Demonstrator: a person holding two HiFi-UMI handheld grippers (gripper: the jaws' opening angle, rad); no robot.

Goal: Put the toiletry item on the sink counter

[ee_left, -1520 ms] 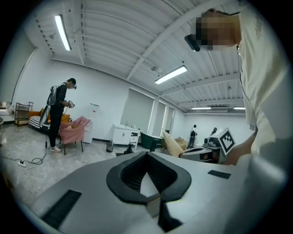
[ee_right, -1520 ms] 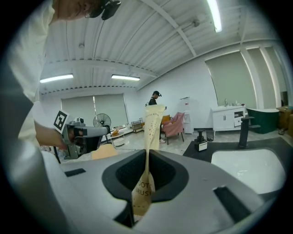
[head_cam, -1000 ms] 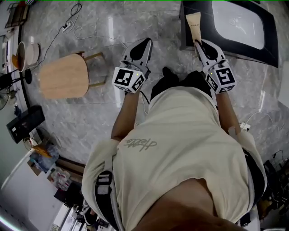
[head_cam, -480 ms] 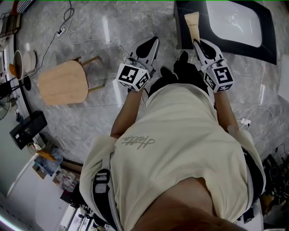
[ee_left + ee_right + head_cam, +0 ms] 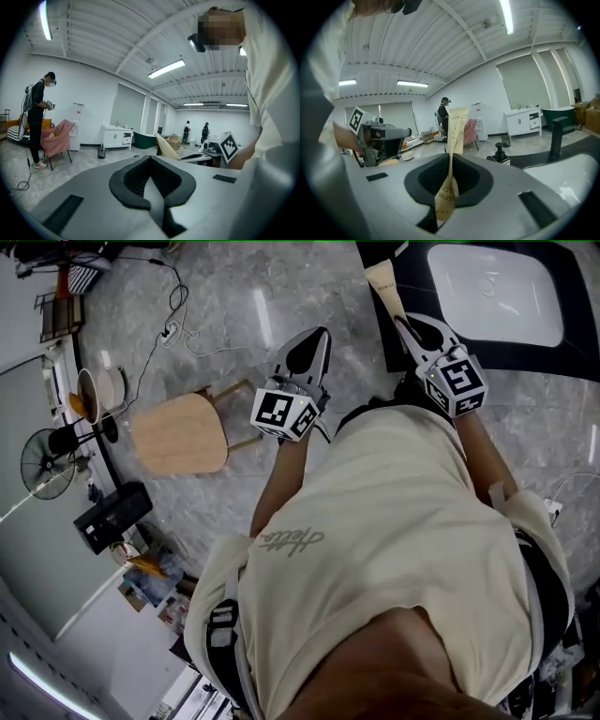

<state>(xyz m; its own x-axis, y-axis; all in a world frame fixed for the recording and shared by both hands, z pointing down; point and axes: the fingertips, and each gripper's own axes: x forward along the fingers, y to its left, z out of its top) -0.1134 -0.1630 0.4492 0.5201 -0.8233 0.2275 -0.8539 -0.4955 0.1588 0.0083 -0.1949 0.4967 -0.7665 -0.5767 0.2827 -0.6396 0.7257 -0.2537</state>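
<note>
We hold the toiletry item (image 5: 451,154), a cream paper packet with part of the word "brush" printed near its lower end, pinched in the right tongs (image 5: 405,322). The tongs grip it low down, and most of its length sticks out past their tips. In the head view the packet reaches over the left edge of the black table (image 5: 525,357), just beside the white basin (image 5: 492,292). We cannot tell whether it touches the surface. In the right gripper view a dark faucet (image 5: 555,131) stands to the right of the packet. Our left tongs (image 5: 150,185) are pressed together with nothing between them. They hang over the grey marble floor (image 5: 225,324), near a wooden stool (image 5: 178,432).
</note>
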